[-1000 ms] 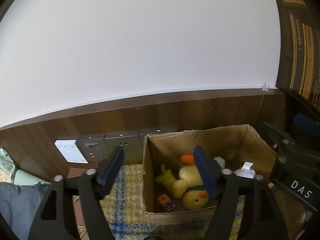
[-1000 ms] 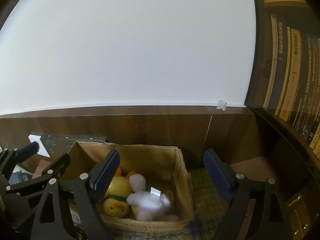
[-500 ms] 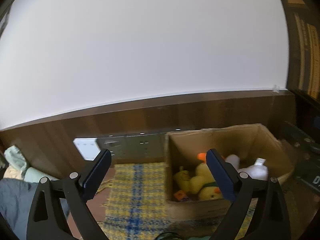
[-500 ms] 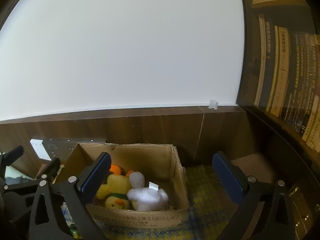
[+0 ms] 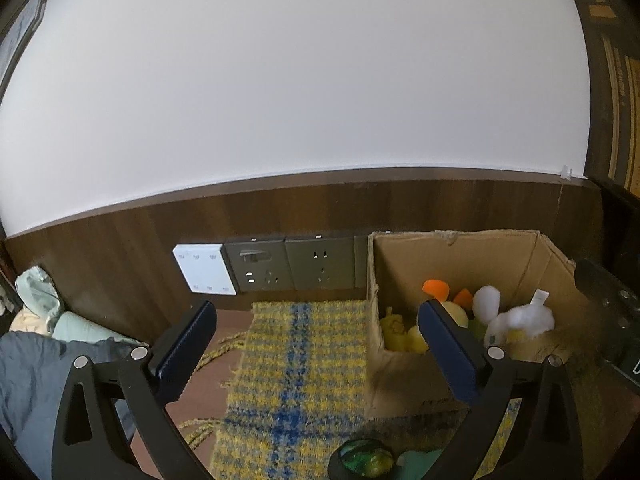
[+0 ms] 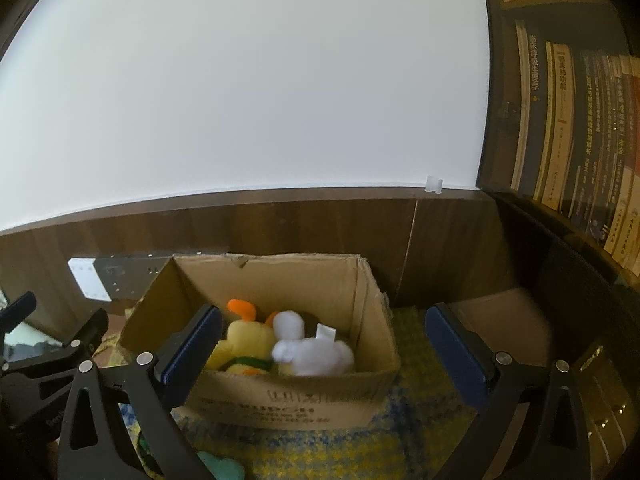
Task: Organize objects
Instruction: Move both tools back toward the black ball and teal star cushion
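A white wall over dark wood panelling backs a yellow-and-blue checked mat (image 5: 296, 364). On it, ahead of the wide-open, empty right gripper (image 6: 320, 350), sits the cardboard box (image 6: 288, 396) holding a yellow duck (image 6: 244, 340) and white plush (image 6: 312, 354), seemingly gathered there. The left gripper (image 5: 316, 344), also spread and empty, faces bare mat left of the box; a green object (image 5: 366, 460) lies below it.

Both grippers farther from box (image 6: 280, 392).
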Available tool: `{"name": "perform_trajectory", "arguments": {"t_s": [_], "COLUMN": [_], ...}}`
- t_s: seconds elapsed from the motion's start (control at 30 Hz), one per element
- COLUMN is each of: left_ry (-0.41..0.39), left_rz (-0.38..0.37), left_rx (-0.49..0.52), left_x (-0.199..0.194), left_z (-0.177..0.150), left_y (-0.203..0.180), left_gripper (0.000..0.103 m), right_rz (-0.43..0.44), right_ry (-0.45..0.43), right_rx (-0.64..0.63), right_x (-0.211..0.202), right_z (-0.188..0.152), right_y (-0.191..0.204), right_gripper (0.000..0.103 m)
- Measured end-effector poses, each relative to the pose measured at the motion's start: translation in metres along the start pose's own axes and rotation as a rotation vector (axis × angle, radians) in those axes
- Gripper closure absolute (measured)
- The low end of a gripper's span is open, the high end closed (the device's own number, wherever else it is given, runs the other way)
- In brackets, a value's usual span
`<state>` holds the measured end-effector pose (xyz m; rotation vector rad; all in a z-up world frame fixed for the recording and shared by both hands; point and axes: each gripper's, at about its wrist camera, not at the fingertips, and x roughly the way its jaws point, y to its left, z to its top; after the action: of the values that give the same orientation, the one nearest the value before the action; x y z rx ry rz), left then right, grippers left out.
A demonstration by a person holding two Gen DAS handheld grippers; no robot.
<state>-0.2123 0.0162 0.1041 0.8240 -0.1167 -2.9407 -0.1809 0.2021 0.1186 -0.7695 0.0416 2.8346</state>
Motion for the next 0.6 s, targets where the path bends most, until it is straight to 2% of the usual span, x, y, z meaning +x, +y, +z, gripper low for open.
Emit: {"name": "perform_trajectory", "arguments": {"t_s": [0.6], "left_ry": [0.059], "left_rz": [-0.011], "left_rx": [0.007], "left_x": [0.001], "left_z": [-0.031], "left_y": [-0.001], "left_gripper": [0.0], "right_rz": [0.011], "right_ry": [0.045], "right_rx": [0.01], "right_x": [-0.002], "right_z": [-0.034], "right_y": [-0.001], "right_gripper": [0.001]}}
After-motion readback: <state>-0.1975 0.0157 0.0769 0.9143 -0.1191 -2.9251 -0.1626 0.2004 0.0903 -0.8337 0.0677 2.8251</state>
